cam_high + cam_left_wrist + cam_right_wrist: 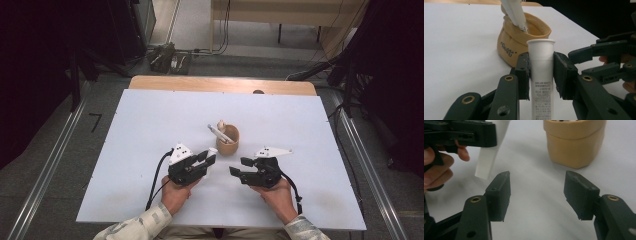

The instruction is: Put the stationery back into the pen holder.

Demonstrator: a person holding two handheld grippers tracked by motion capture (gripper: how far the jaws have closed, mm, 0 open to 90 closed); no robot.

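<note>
The white tube [541,75] looks light, stiff and slick; it is best gripped mid-body. The left gripper [541,75] clamps it there, near the tan pouch [524,40]. The right gripper [537,192] stands open, empty.

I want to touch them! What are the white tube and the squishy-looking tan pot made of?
The white printed tube in the left tool looks like smooth matte plastic: even walls, moulded rim. The tan bag-shaped pot seems soft, perhaps rubbery silicone or leather-like: its rim sags and its side creases, so I cannot be sure.

White tube [541,75] with black print, tan pouch [520,40], black claws, white table [150,130]
</note>
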